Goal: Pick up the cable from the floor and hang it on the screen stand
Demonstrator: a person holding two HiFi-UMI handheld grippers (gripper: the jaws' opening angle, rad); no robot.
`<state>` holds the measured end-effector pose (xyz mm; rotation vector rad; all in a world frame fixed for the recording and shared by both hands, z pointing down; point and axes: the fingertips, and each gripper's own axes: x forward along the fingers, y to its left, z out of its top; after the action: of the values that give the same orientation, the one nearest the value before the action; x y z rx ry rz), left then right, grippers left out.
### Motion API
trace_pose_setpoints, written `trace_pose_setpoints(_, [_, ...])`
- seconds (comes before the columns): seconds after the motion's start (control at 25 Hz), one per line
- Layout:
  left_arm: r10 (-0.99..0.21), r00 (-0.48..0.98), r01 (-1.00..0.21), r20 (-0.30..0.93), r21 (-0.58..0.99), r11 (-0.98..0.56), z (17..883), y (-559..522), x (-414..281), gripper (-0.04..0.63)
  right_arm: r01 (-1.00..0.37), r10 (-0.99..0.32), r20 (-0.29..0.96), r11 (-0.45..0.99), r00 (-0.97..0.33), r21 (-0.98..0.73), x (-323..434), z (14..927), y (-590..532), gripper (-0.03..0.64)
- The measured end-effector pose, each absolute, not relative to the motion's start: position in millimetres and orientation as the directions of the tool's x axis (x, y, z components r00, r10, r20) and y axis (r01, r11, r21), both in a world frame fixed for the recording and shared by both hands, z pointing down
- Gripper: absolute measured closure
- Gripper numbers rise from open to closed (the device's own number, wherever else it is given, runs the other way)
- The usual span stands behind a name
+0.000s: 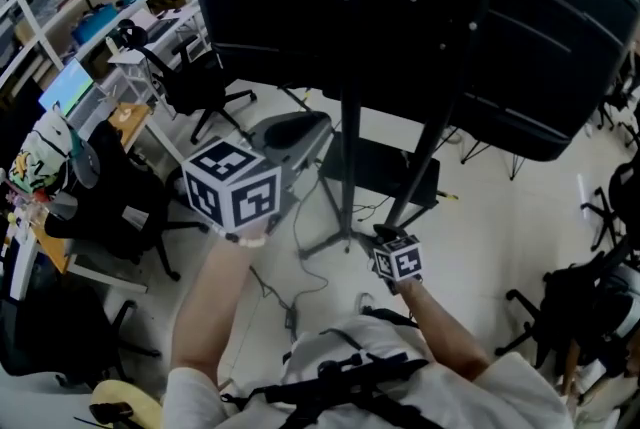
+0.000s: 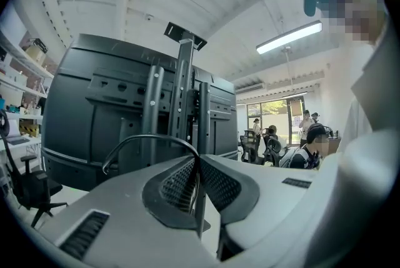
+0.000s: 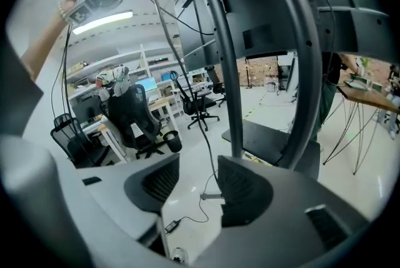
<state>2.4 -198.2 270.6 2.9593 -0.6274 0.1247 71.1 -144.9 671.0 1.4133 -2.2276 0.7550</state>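
At the lower middle of the frame the left gripper (image 2: 199, 163) has its jaws pinched together on a thin dark cable (image 2: 147, 138), which arches up and away to the left before dipping out of sight behind the gripper body. Behind it, filling the middle left, is the black back of a screen (image 2: 81, 104) on the upright posts of its stand (image 2: 182, 98). An office chair (image 2: 28, 188) sits at the lower left, a ceiling light (image 2: 289, 37) glows at the upper right, and seated people (image 2: 312, 142) show at the right.
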Motion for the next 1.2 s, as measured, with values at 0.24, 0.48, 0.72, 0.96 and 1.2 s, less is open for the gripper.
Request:
trace_pose_setpoints(0.24, [-0.374, 0.925, -0.379, 0.067, 0.080, -0.922, 237.5, -200.9, 24.0, 0.581, -0.917, -0.688, 0.607, 0.331, -0.397, -0.225, 84.2, 684.6, -154.3, 0.396])
trace_pose_setpoints(0.48, [-0.351, 0.935, -0.354, 0.061, 0.054, -0.934, 213.4, -201.1, 42.9, 0.581, -0.926, -0.700, 0.606, 0.301, -0.377, -0.228, 97.4, 694.9, -169.5, 0.396])
trace_pose_setpoints(0.72, [-0.332, 0.942, -0.335, 0.052, 0.057, -0.941, 203.1, -200.4, 48.0, 0.581, -0.936, -0.715, 0.605, 0.269, -0.351, -0.226, 98.7, 713.3, -184.6, 0.396])
trace_pose_setpoints(0.96, [-0.317, 0.947, -0.320, 0.053, 0.049, -0.946, 195.8, -201.0, 50.9, 0.581, -0.942, -0.773, 0.543, 0.223, -0.328, -0.251, 96.1, 714.0, -198.5, 0.399])
trace_pose_setpoints(1.2, [-0.303, 0.952, -0.305, 0.039, 0.063, -0.950, 191.1, -199.2, 50.5, 0.581, -0.945, -0.755, 0.572, 0.214, -0.322, -0.249, 88.3, 732.6, -213.3, 0.397])
